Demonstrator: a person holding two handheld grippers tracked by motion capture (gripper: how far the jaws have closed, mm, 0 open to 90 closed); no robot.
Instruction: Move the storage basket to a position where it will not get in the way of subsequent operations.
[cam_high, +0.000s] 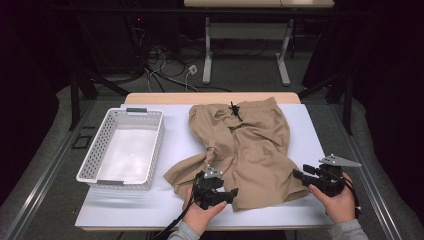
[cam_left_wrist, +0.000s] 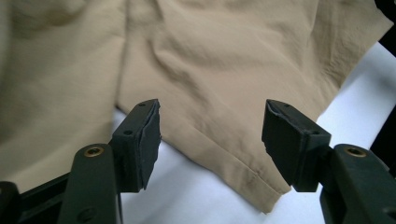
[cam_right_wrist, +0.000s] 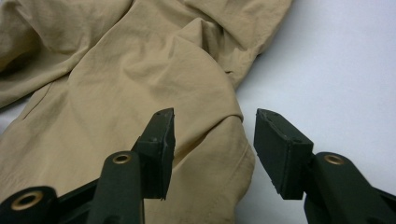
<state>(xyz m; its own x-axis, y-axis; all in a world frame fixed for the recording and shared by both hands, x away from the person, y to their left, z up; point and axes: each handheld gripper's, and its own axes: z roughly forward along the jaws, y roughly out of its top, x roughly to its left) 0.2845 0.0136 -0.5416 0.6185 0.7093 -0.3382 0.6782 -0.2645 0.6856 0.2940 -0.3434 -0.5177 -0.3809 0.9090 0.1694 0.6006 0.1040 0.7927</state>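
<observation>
A pair of tan shorts (cam_high: 245, 145) lies crumpled on the white table top, waistband with a black drawstring at the far side. My left gripper (cam_high: 231, 194) hovers at the near hem, jaws apart. In the left gripper view the left gripper (cam_left_wrist: 212, 135) stands open over the hem of the shorts (cam_left_wrist: 210, 70), and neither pad touches the cloth. My right gripper (cam_high: 298, 174) is at the near right corner of the shorts. In the right gripper view the right gripper (cam_right_wrist: 215, 144) is open, with the hem corner of the shorts (cam_right_wrist: 140, 79) lying under the gap.
A white perforated basket (cam_high: 95, 145) stands empty at the left of the table (cam_high: 310, 130). Bare white surface lies to the right of the shorts and along the near edge. Desk legs and cables are on the floor beyond the table.
</observation>
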